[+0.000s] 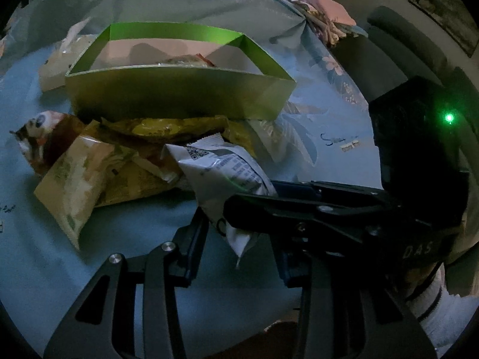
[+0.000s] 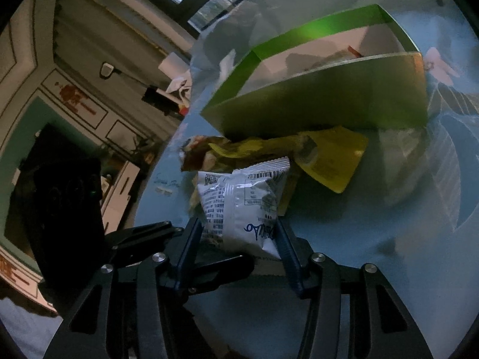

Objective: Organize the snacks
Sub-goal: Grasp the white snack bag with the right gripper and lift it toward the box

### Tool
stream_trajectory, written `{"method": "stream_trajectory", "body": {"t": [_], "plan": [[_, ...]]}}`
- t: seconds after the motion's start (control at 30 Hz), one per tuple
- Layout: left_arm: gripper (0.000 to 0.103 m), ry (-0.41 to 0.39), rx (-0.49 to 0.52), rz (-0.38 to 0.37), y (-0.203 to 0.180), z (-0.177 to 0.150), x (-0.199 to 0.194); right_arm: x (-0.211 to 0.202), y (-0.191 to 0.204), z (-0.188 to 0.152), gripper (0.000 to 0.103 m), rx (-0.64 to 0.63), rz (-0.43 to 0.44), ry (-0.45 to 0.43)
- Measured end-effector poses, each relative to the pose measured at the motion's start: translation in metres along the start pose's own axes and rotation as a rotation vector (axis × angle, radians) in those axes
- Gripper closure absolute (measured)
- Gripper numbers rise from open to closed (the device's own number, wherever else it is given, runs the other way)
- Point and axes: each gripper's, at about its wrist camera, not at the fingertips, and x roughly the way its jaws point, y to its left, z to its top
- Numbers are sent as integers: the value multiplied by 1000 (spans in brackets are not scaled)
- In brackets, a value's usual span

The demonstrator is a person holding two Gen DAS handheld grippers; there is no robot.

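Blue tablecloth (image 2: 344, 233); white snack packet (image 2: 239, 206) between right gripper (image 2: 238, 239) jaws.

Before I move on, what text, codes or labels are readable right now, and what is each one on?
"DAS": pale letters on the right gripper body, seen from the left wrist.
White snack packet: blue handwritten-style brand word near its lower edge, upside down, not legible; QR code, barcode and dense print, too small to read.
Blue tablecloth: dark script beginning with "S", blurred.
Other snack wrappers: nothing readable.
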Motion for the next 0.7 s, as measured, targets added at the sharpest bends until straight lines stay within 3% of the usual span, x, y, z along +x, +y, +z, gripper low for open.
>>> {"method": "stream_trajectory", "body": {"t": [0.7], "plan": [[63,-109,64,6,1,64,-12,-20,18,53,50,-63,-8,-139]]}}
